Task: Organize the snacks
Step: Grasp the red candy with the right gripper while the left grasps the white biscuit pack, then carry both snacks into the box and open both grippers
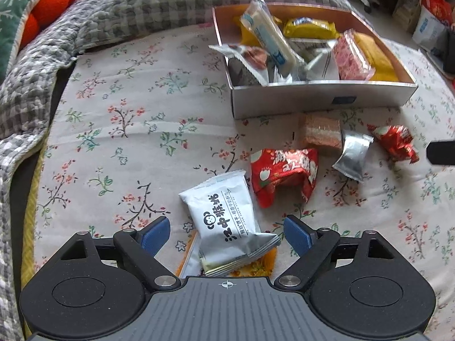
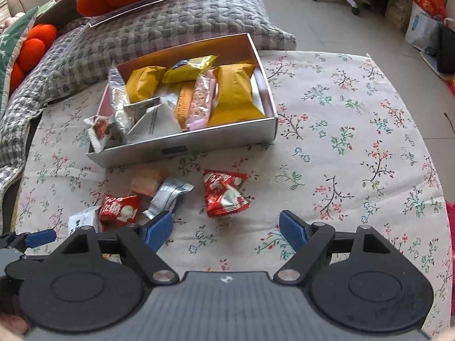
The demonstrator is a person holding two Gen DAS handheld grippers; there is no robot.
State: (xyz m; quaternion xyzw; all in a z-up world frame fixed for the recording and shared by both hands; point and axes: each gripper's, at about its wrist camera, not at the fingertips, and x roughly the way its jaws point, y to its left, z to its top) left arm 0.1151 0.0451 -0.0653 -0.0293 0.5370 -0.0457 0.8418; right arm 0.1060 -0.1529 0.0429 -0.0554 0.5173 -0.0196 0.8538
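We hold the left gripper (image 1: 224,231) with fingers apart around the white snack packet (image 1: 227,221), possibly not touching it. The right gripper (image 2: 226,228), jaws spread, hovers over the floral cloth (image 2: 355,142). A red packet (image 2: 224,196) lies just ahead; the snack box (image 2: 182,150) stands beyond, grey quilt (image 2: 142,37) behind.

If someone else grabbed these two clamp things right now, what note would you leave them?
Left gripper: open, white biscuit packet between its fingers, not yet clamped.
Right gripper: open, empty, nearest a red candy packet.
Done: many snacks already in the box.
Left on the floral cloth: white packet, two red packets, a silver packet, a pink wafer, plus an orange-edged wrapper under the white one.
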